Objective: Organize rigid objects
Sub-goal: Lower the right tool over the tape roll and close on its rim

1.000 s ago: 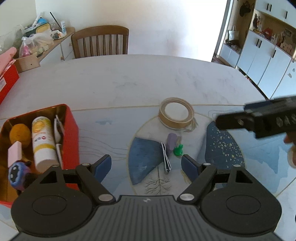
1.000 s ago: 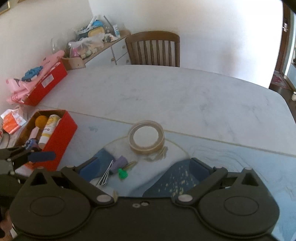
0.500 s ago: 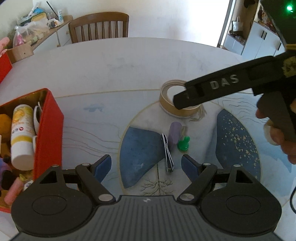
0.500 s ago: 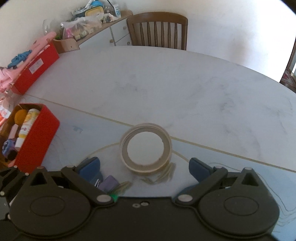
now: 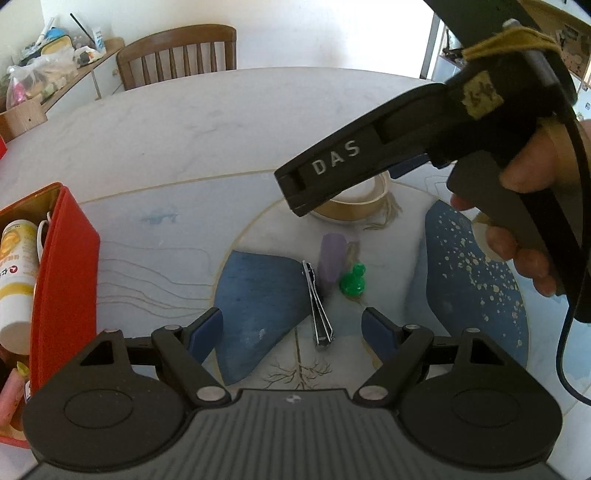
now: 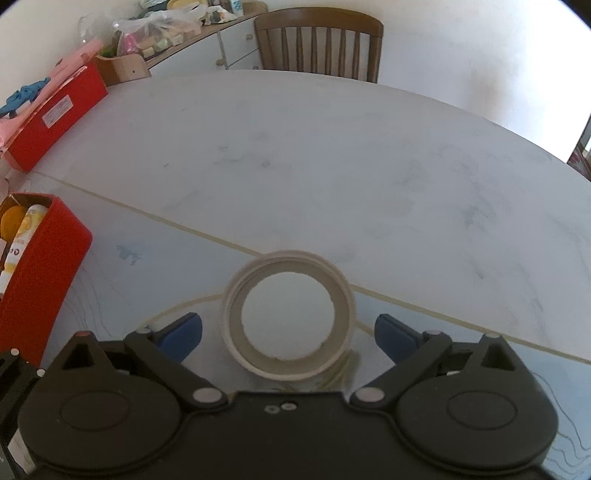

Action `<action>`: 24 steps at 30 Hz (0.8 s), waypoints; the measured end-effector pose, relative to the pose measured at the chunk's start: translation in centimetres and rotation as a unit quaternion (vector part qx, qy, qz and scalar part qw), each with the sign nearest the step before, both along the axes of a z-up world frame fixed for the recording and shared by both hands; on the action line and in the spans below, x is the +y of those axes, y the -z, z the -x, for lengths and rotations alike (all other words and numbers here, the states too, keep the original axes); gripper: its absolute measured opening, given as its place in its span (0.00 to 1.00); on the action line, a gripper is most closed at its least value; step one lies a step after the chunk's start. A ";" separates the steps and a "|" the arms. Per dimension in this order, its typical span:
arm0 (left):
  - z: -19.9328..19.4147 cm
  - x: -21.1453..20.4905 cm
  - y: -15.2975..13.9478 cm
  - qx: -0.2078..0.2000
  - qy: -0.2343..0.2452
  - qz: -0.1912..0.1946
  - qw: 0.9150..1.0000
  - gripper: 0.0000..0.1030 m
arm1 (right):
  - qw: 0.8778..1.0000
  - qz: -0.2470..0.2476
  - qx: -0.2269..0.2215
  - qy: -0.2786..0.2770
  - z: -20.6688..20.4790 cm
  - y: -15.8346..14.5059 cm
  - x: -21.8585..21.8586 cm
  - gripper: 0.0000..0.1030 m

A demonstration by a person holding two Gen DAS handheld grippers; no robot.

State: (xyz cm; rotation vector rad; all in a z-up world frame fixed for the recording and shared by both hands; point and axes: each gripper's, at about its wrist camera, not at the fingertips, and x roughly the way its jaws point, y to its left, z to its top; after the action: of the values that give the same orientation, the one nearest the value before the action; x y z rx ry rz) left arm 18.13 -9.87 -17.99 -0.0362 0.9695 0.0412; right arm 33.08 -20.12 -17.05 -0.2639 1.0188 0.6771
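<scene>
A tan tape roll [image 6: 290, 319] lies flat on the table, between the open blue pads of my right gripper [image 6: 288, 332]. In the left wrist view the roll [image 5: 354, 208] is half hidden under that right gripper's black body. My left gripper [image 5: 291, 325] is open and empty, low over a metal nail clipper [image 5: 317, 306], a lilac cylinder [image 5: 332, 262] and a green pin-shaped piece [image 5: 352, 282]. A red box [image 5: 62, 273] at the left holds a white and yellow bottle [image 5: 14, 280] and other small things.
A second red box [image 6: 55, 114] sits at the table's far left edge. A wooden chair [image 6: 317, 44] stands behind the table, and a cluttered sideboard [image 6: 177, 29] runs along the wall. The hand on the right gripper [image 5: 517, 206] and its cable are at the right.
My right gripper has moved forward and down until the tape roll sits between its open fingers. My left gripper has shifted right, so the red box has slid toward the left edge.
</scene>
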 end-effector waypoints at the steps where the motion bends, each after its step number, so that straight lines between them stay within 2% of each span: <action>1: 0.0 -0.1 0.1 0.000 0.001 -0.002 1.000 0.76 | 1.000 0.001 -0.002 -0.003 -0.1 0.1 0.1 0.91; 4: 0.1 -0.2 0.1 -0.005 0.004 -0.003 1.000 0.69 | 1.000 0.003 -0.001 -0.012 -0.1 0.2 0.4 0.87; 9: 0.3 -0.7 -0.2 -0.010 0.005 -0.010 1.000 0.47 | 1.000 0.012 -0.016 -0.019 0.2 0.4 0.8 0.81; 11: 0.3 -1.0 -0.3 -0.011 0.010 -0.013 1.000 0.39 | 0.999 0.016 -0.021 -0.019 0.2 0.3 0.8 0.75; 16: 0.3 -1.7 -0.4 -0.012 0.025 -0.022 0.999 0.27 | 0.999 0.030 -0.037 -0.020 0.6 0.4 0.8 0.74; 18: 0.3 -1.9 -0.5 -0.012 0.031 -0.021 0.999 0.17 | 0.998 0.033 -0.042 -0.021 0.8 0.4 0.7 0.74; 20: 0.3 -1.8 -0.5 -0.011 0.031 -0.025 0.999 0.12 | 0.998 0.036 -0.048 -0.019 1.0 0.5 0.3 0.74; 24: 0.3 -1.3 -0.6 -0.006 0.021 -0.018 1.000 0.10 | 0.999 0.032 -0.040 -0.005 1.1 0.6 -1.4 0.74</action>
State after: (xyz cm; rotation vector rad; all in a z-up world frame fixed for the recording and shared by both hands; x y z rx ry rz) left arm 17.86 -11.19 -17.39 0.0163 0.9574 0.0190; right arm 31.99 -21.53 -17.61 -0.3500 0.9643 0.6397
